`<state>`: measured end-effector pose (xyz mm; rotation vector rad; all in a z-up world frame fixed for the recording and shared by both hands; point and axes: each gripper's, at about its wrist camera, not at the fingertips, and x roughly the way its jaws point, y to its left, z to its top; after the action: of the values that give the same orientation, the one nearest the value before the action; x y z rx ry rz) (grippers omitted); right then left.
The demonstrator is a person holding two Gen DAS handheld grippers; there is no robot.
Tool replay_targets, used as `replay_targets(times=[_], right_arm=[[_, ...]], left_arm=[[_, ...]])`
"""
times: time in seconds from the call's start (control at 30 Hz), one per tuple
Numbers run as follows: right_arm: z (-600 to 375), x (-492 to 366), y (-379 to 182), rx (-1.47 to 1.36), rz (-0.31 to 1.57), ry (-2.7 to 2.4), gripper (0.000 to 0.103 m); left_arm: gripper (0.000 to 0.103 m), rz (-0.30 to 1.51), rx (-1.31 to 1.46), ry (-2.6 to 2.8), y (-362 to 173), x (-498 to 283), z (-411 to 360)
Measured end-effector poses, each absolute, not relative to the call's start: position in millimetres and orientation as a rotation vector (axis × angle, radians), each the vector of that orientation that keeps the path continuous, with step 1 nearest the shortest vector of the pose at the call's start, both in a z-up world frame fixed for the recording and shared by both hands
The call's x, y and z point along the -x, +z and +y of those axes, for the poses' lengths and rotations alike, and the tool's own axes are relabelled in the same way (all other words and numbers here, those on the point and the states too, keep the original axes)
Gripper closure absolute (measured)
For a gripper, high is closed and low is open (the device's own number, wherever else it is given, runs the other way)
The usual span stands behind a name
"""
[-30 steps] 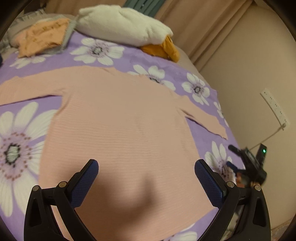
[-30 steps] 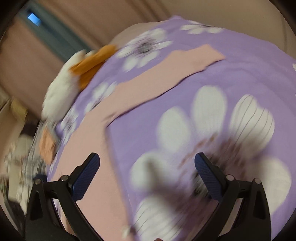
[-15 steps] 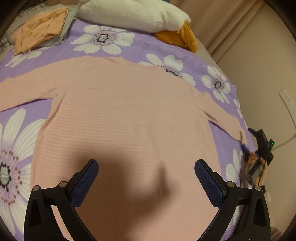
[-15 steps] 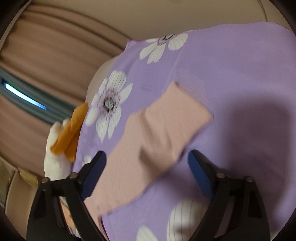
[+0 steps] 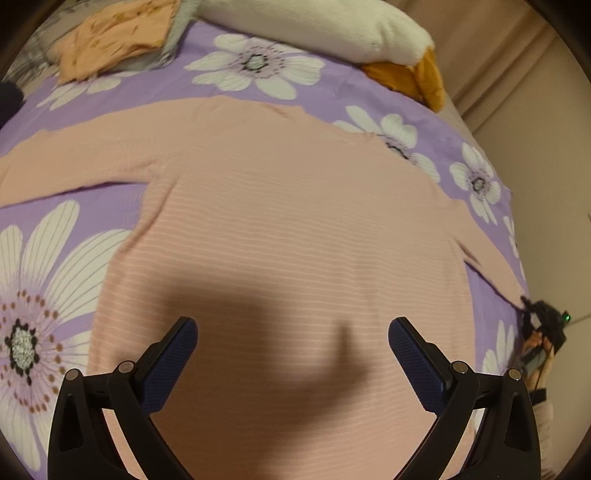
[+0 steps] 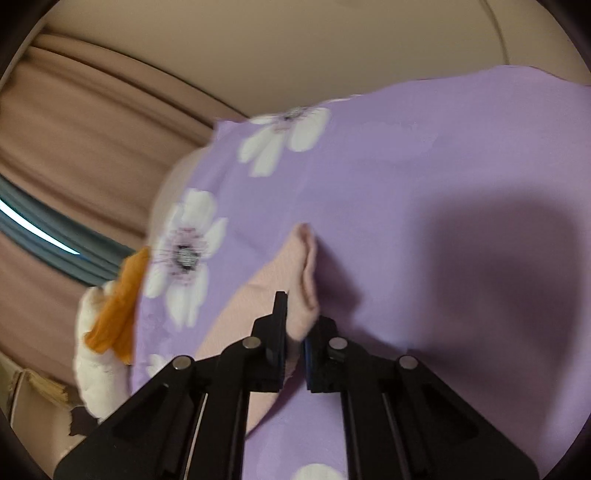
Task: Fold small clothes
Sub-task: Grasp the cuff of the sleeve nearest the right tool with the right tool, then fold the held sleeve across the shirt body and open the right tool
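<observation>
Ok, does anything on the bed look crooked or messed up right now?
Nothing stands out. The pink sweater lies flat on the floral bedspread; only its sleeve end is bunched, because the right gripper is shut on it.

On 1 purple flowered bed sheet (image 5: 325,88) lie 1 pink sweater (image 5: 295,236), 1 orange folded garment (image 5: 118,33) and 1 white-and-orange plush toy (image 5: 325,26), with 2 tongs: left tongs (image 5: 291,354), right tongs (image 6: 293,332).
</observation>
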<state>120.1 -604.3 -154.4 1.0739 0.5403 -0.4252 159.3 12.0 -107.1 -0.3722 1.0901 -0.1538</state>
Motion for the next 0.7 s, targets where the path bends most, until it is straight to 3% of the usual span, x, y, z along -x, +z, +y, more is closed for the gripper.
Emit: replay_targets(times=[0.3, 0.7], right_arm=[[-549, -143, -61, -0.827, 0.52, -0.271, 0.097], [-344, -230, 47, -0.514, 0.561, 0.072, 0.097]], left_arm=[[0.001, 1.044, 0.385, -0.061, -99, -145, 49], [0.001, 1.017, 0.463, 0.015, -97, -120, 111]])
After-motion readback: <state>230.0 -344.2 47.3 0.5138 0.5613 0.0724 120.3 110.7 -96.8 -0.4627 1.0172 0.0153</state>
